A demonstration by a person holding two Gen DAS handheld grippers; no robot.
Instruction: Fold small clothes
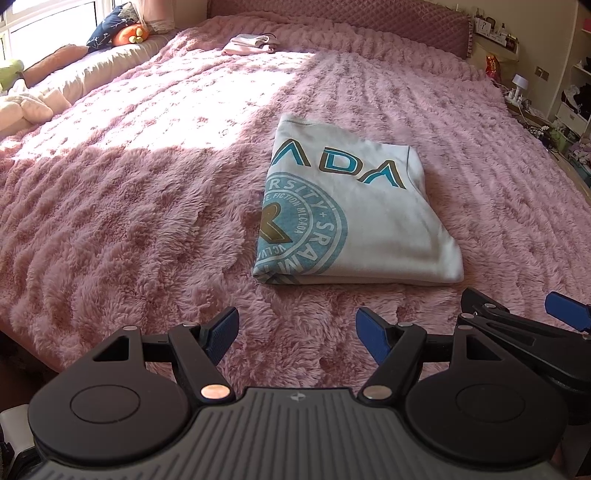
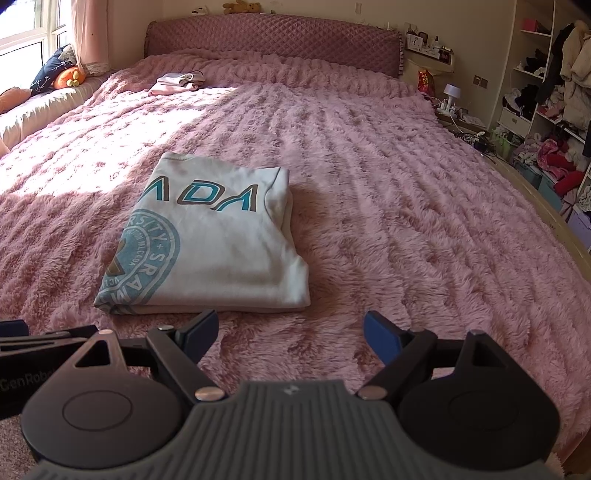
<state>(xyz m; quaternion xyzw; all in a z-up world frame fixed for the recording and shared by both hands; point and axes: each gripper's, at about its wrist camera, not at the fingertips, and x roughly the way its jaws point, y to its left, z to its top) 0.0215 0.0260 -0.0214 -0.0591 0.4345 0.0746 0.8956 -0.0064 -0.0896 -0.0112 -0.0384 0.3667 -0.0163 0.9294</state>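
A white T-shirt (image 1: 369, 218) with teal lettering and a round teal print lies folded into a thick rectangle on the pink fluffy bedspread (image 1: 147, 206). It shows left of centre in the right wrist view as the same T-shirt (image 2: 218, 243). My left gripper (image 1: 297, 332) hovers open just short of the shirt's near edge, nothing between its blue pads. My right gripper (image 2: 290, 336) is open too, close to the shirt's near right corner and empty. The right gripper (image 1: 524, 314) also appears at the right edge of the left wrist view.
Small folded pale clothes (image 2: 177, 83) lie far back near the quilted headboard (image 2: 273, 40). Cushions and soft toys (image 1: 118, 31) line the window side at left. A nightstand (image 2: 452, 103) and cluttered shelves (image 2: 546, 110) stand beyond the bed's right edge.
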